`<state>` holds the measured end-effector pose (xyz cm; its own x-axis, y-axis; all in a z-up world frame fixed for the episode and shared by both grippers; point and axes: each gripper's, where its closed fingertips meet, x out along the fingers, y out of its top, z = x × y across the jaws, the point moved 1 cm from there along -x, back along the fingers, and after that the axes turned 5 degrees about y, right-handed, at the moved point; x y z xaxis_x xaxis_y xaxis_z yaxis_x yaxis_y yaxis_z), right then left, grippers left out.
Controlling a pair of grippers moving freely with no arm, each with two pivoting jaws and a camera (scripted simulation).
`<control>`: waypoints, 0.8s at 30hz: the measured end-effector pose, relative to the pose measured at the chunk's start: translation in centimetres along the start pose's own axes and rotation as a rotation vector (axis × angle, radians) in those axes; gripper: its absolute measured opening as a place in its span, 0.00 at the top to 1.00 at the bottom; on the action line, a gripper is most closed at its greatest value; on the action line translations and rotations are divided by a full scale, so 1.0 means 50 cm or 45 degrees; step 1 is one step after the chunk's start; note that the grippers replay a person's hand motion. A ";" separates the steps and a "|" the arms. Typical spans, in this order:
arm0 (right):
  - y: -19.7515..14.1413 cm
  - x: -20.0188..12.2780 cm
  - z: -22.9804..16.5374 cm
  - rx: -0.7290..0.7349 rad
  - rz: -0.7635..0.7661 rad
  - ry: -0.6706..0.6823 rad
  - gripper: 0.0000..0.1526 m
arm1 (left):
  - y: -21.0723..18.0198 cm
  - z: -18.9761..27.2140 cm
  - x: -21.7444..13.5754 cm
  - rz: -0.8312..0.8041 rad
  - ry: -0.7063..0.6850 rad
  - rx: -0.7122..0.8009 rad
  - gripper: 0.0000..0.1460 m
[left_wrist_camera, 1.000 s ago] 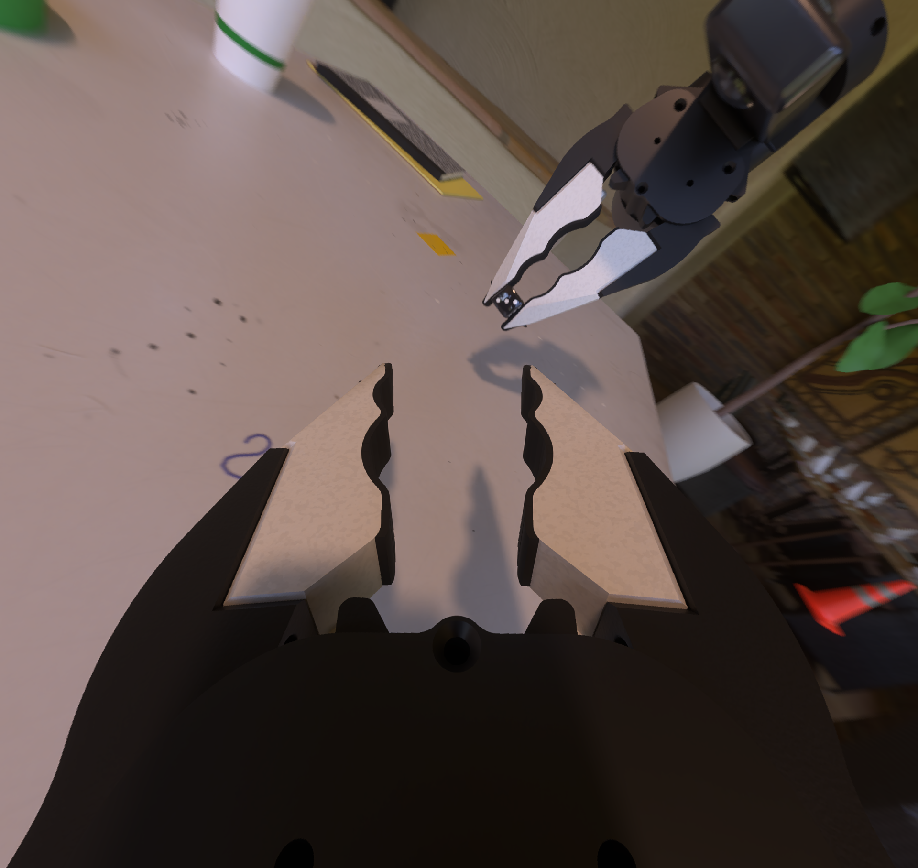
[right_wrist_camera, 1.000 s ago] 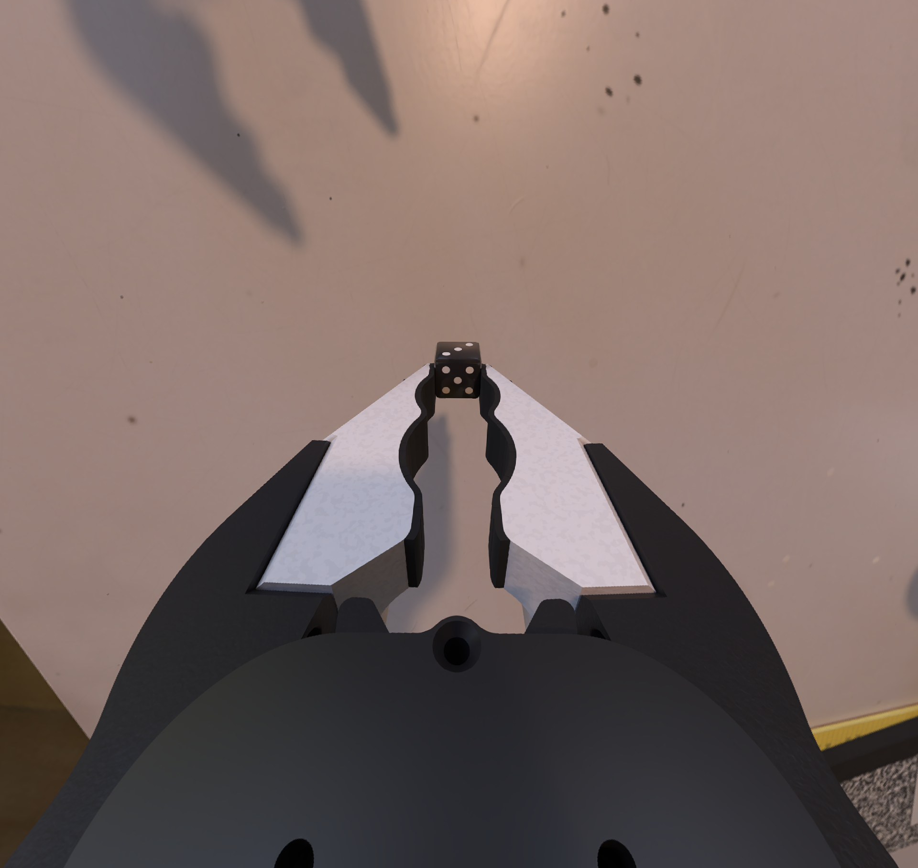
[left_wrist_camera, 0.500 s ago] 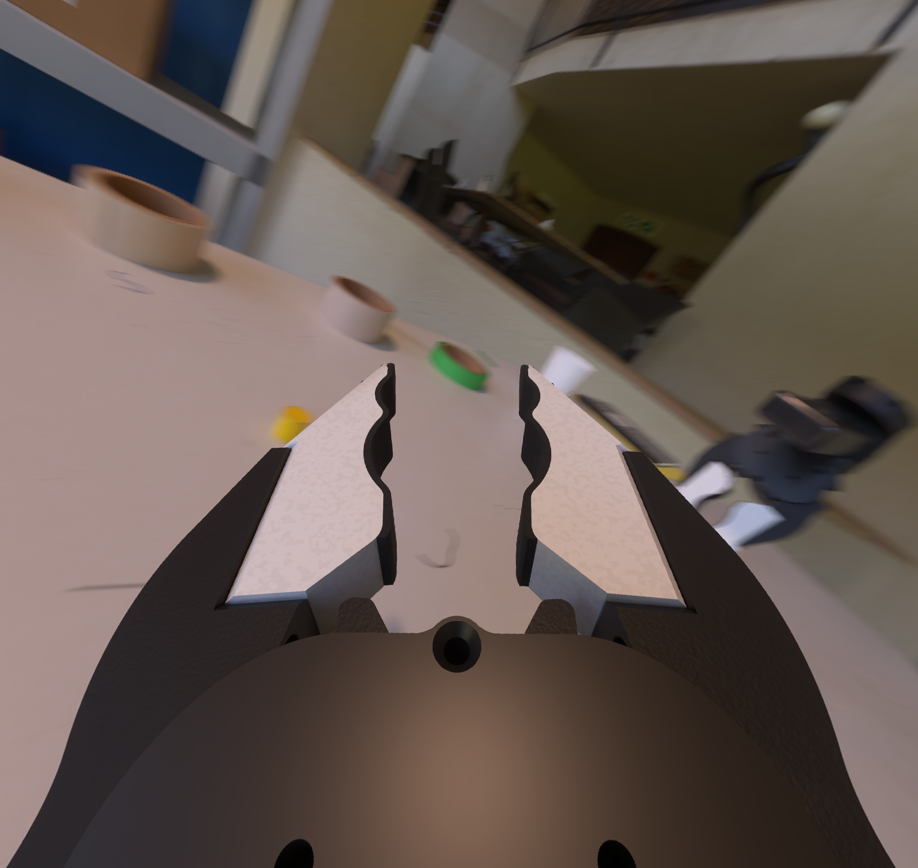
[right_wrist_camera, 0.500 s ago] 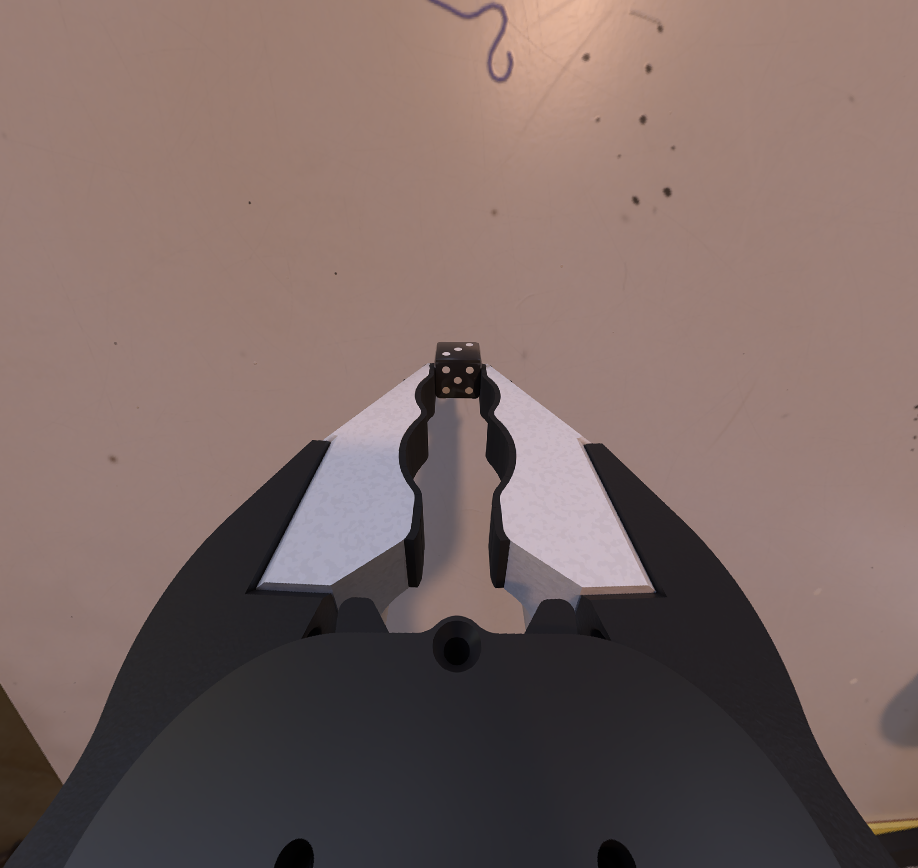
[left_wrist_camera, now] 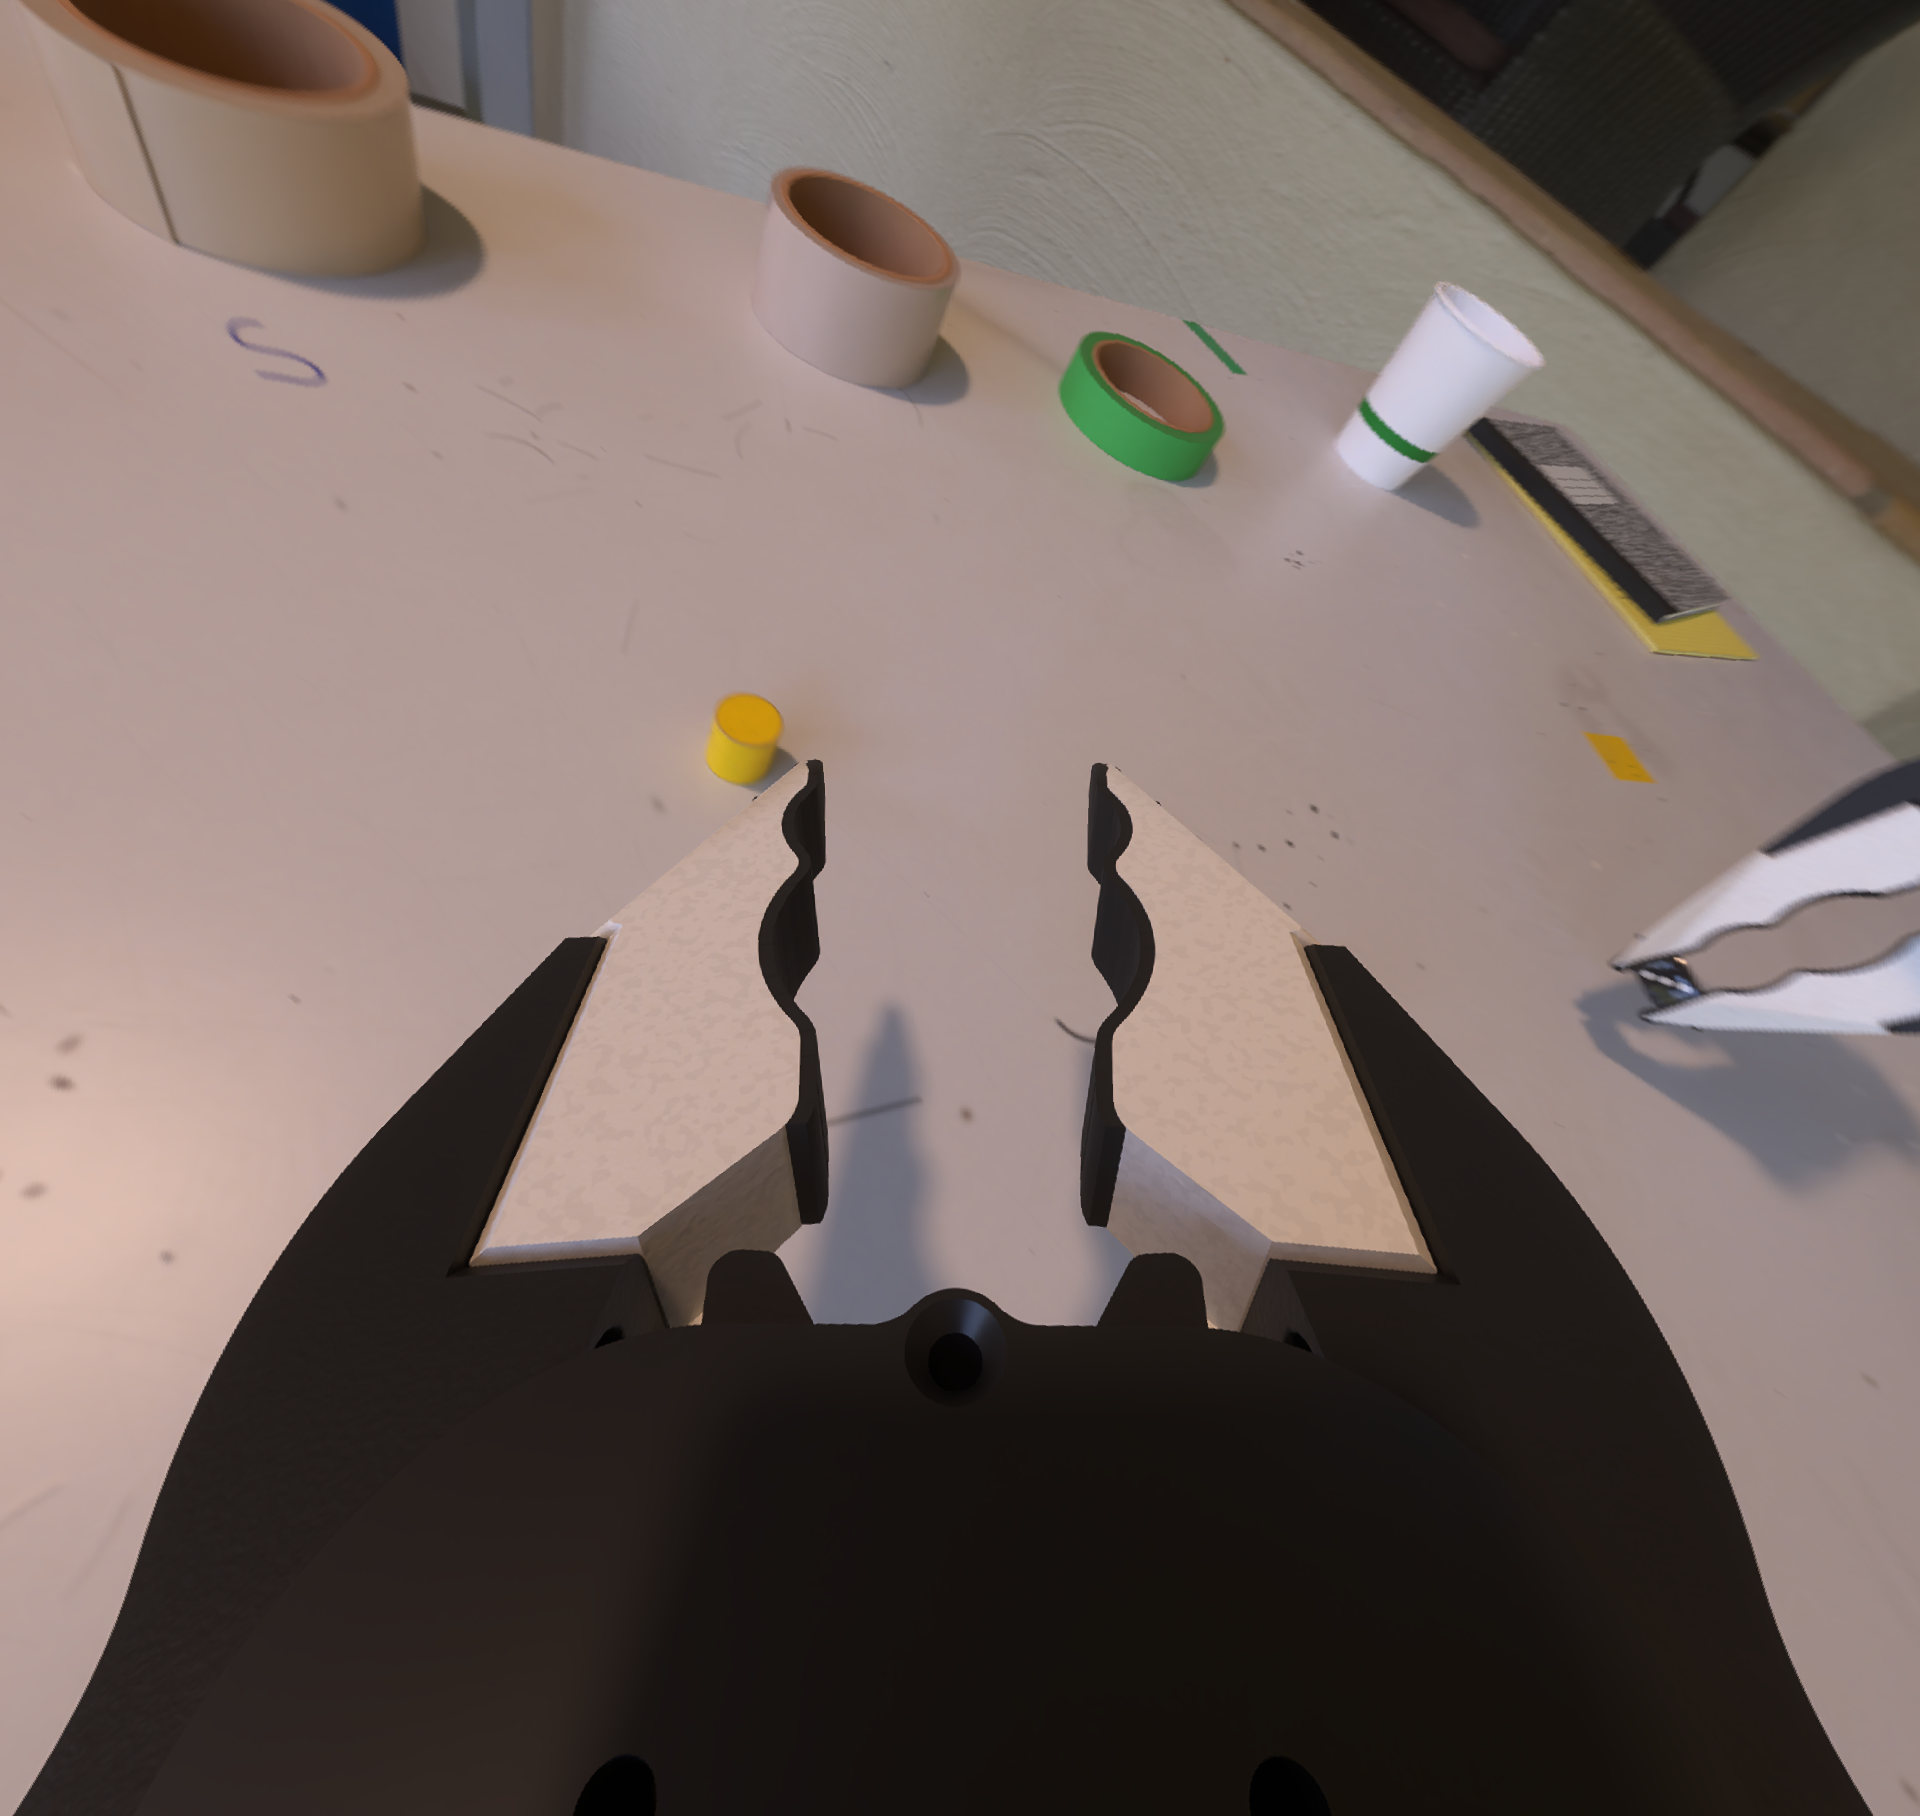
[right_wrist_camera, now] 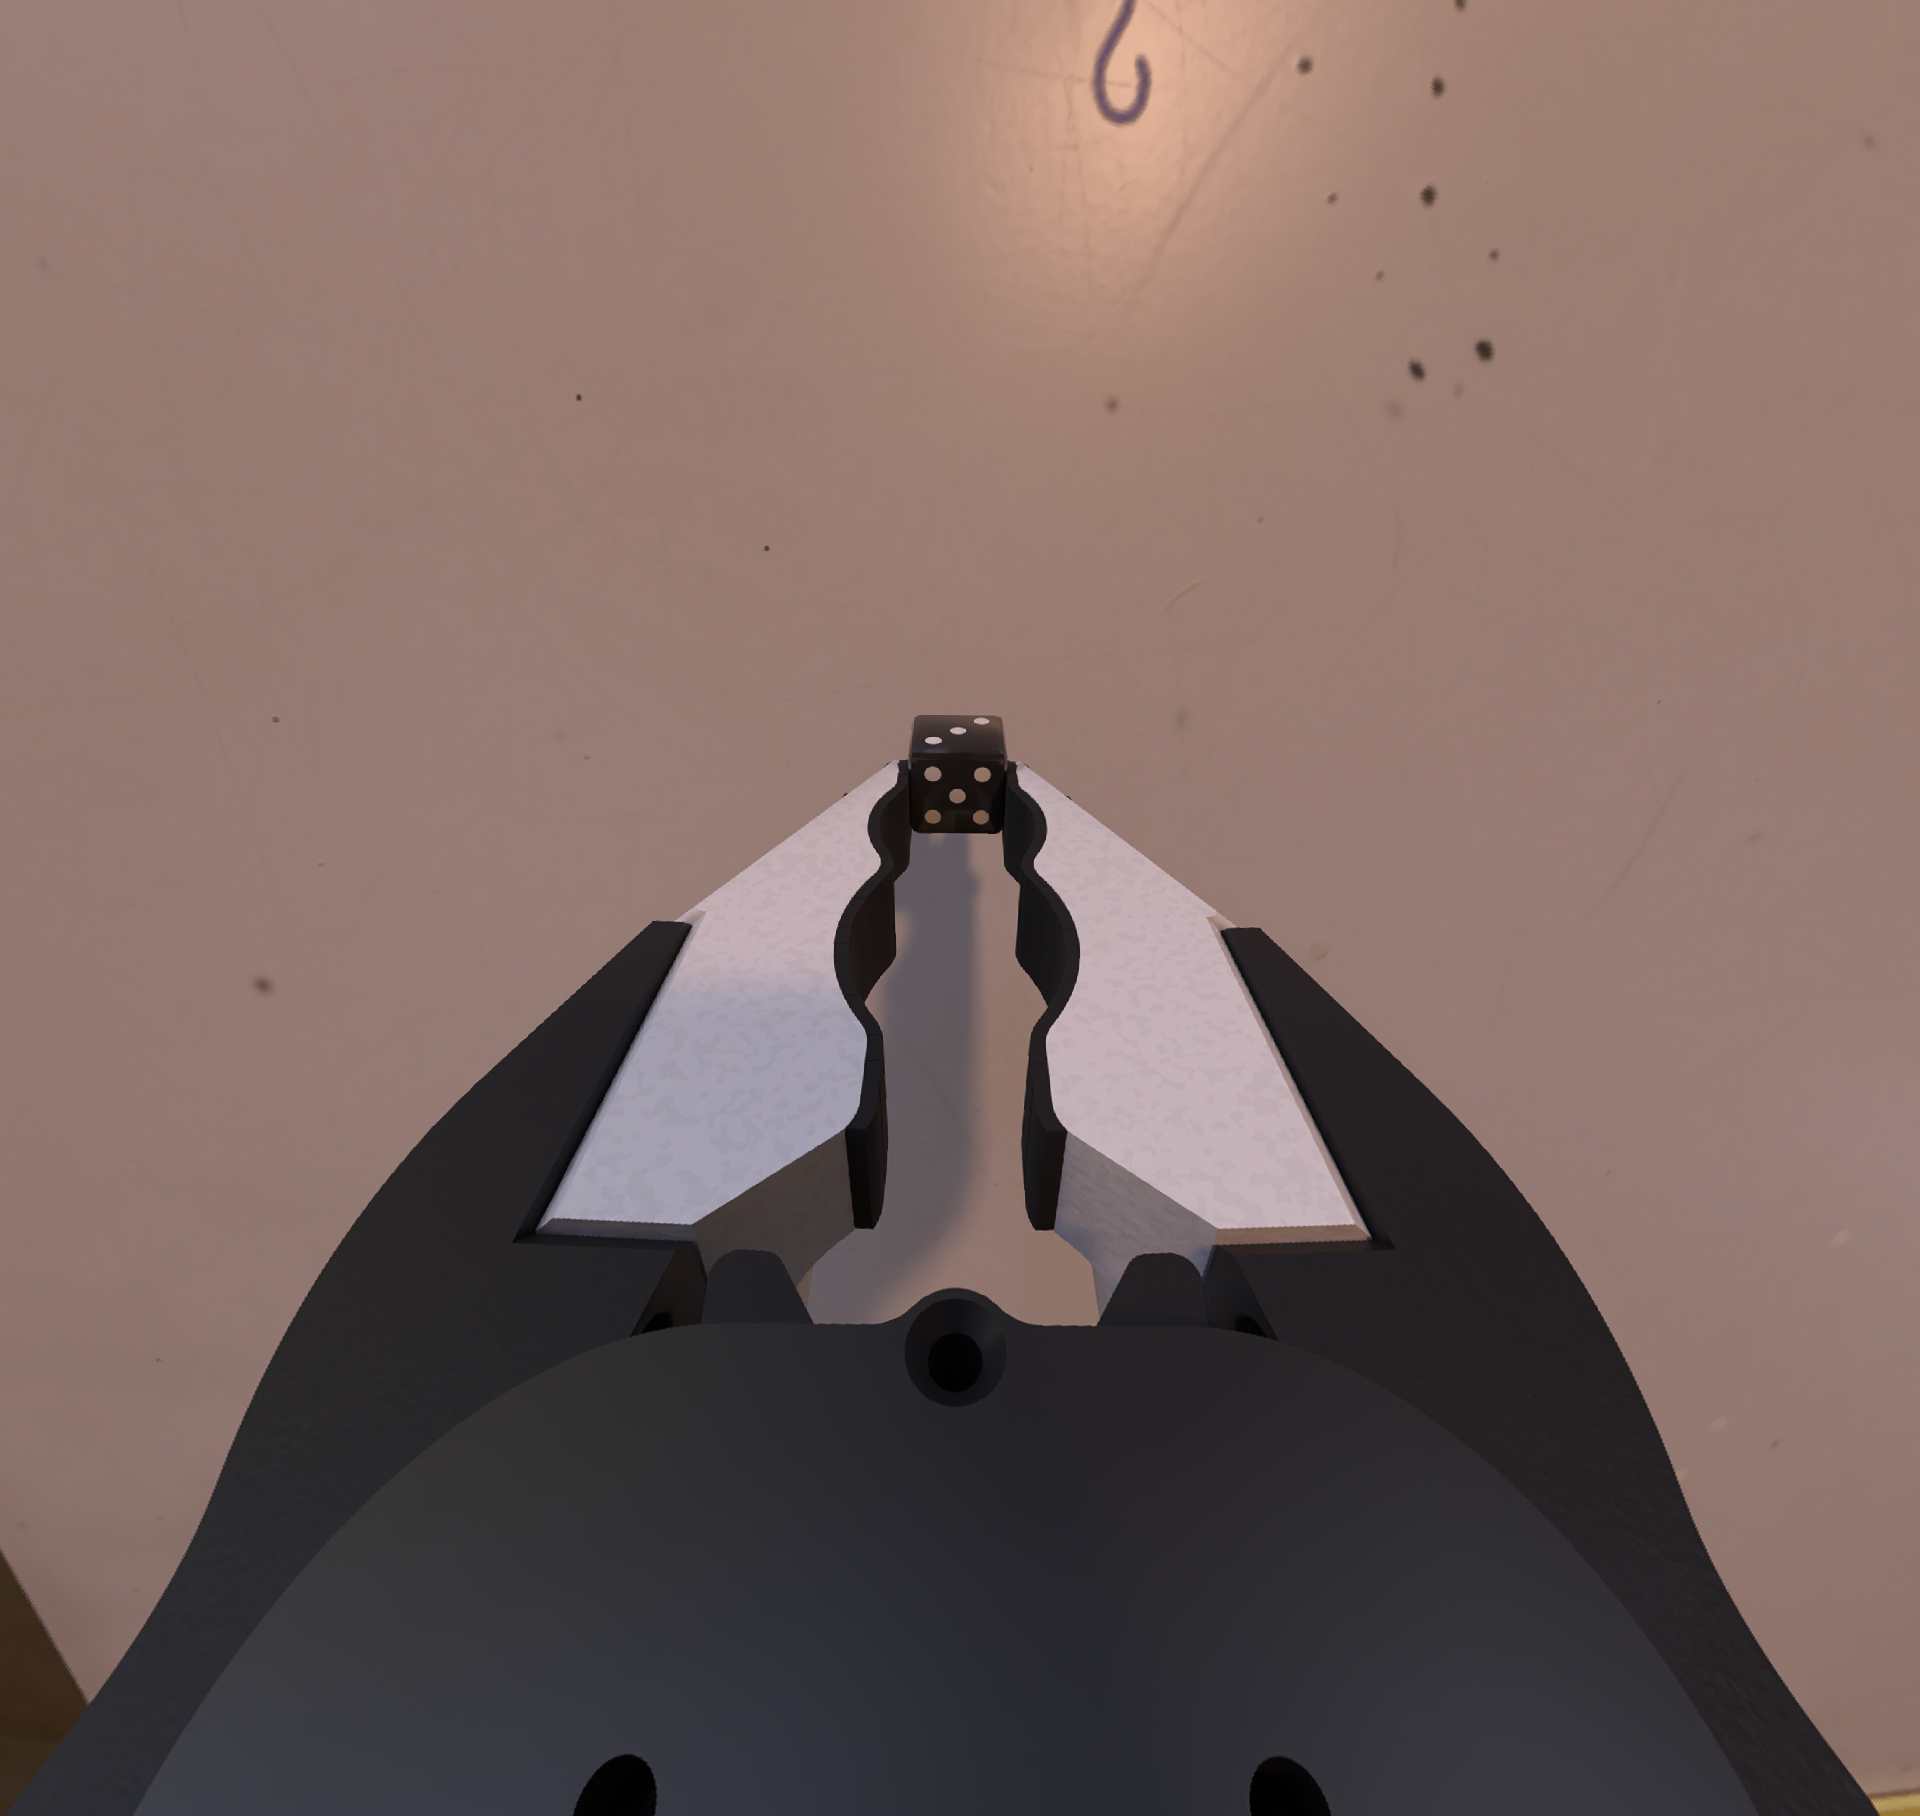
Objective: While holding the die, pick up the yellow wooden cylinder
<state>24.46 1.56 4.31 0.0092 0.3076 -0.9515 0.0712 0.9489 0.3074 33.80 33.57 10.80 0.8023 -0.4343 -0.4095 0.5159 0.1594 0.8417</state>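
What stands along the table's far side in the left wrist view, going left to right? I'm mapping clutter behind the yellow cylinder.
Large beige tape roll → smaller beige tape roll → green tape roll → white paper cup with a green band → dark flat pad on a yellow sheet.

The right tool (right_wrist_camera: 956,779) pinches a small black cube die with white dots (right_wrist_camera: 957,775) above the pinkish worktop (right_wrist_camera: 520,416).

Black die (right_wrist_camera: 956,777) with white pips clamped at fingertips; yellow wooden cylinder (left_wrist_camera: 744,739) upright on table, free
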 end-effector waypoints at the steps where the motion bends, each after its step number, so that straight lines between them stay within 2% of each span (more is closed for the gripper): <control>1: -0.003 -0.001 -0.005 0.012 -0.001 -0.008 0.89 | 0.008 -0.005 0.007 0.008 0.026 0.024 0.65; 4: -0.012 -0.010 -0.018 0.054 -0.005 -0.040 0.89 | 0.028 -0.024 0.042 -0.109 0.083 0.157 0.64; 7: -0.006 -0.018 -0.024 0.104 0.027 -0.061 0.89 | 0.039 -0.050 0.103 -0.283 0.130 0.264 0.53; 10: 0.005 -0.017 -0.031 0.133 0.046 -0.062 0.89 | -0.007 -0.046 0.170 -0.627 0.026 0.209 0.51; 12: 0.007 -0.012 -0.035 0.128 0.026 -0.062 0.89 | -0.037 -0.034 0.202 -0.769 -0.070 0.135 0.56; 14: 0.009 -0.009 -0.035 0.121 0.019 -0.052 0.89 | -0.053 -0.046 0.225 -0.778 0.002 0.178 0.62; 16: 0.015 -0.007 -0.031 0.118 0.046 -0.032 0.89 | -0.060 -0.053 0.233 -0.777 0.051 0.271 0.63; 22: 0.006 -0.002 -0.018 0.143 0.070 0.000 0.89 | -0.060 -0.079 0.213 -0.811 0.140 0.375 0.65; 24: -0.001 0.001 -0.019 0.155 0.075 0.012 0.89 | -0.062 -0.100 0.202 -0.830 0.195 0.422 0.73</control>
<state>23.50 1.60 4.27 0.0076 0.3638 -0.9315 0.1913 0.9137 0.3584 41.83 33.12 2.29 0.4100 -0.2173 -0.8858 0.8032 -0.3743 0.4635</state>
